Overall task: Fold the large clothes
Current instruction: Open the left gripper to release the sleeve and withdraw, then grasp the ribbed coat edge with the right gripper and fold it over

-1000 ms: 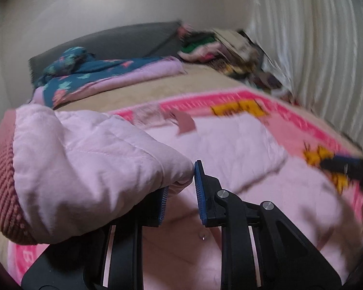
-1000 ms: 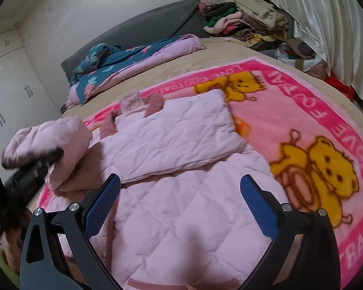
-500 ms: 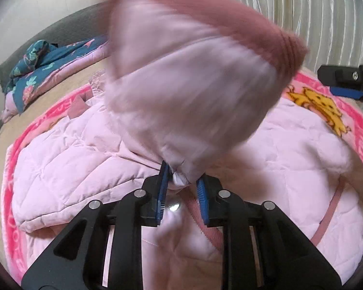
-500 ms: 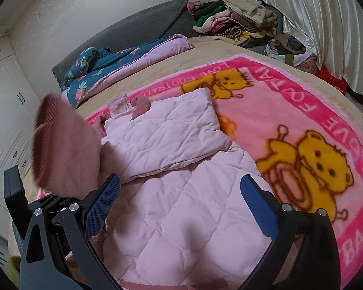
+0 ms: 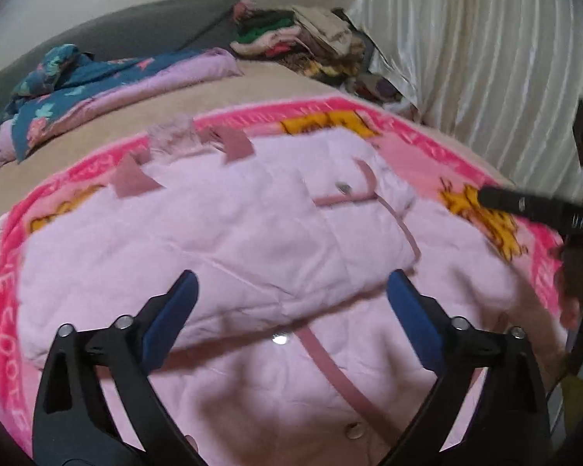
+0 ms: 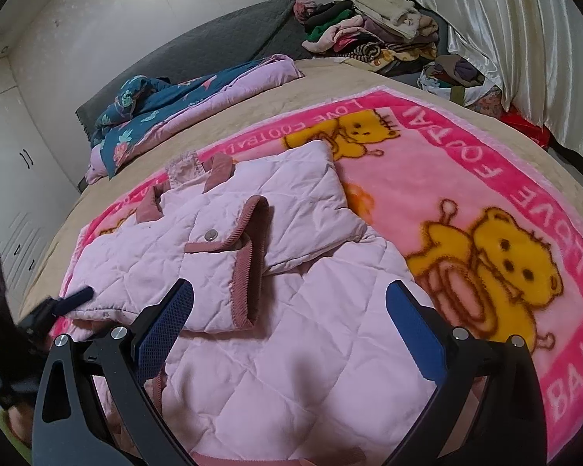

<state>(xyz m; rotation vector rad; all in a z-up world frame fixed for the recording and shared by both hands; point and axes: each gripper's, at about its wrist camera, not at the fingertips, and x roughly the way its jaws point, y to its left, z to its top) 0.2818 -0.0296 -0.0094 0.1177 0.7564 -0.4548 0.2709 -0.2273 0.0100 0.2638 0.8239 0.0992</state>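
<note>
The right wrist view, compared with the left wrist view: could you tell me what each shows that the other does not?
Only the right wrist view shows the white wardrobe doors and the ribbed sleeve cuff lying across the jacket. Only the left wrist view shows the snap between its open fingers. Both show the pink quilted jacket, the teddy bear blanket and the clothes pile.

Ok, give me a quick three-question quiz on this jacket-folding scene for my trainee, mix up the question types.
1. True or false: the left gripper has its fingers clamped on the pink quilted jacket.
2. Multiple choice: the folded-in sleeve cuff lies A) across the jacket's front, B) hanging off the bed, C) on the pile of clothes.
3. Fill in: the jacket lies on a pink blanket printed with yellow ____.

Key: 1 false, both grippers are open and the left has just been opening, nothing between its fingers; 2 A; 3 bears.
</note>
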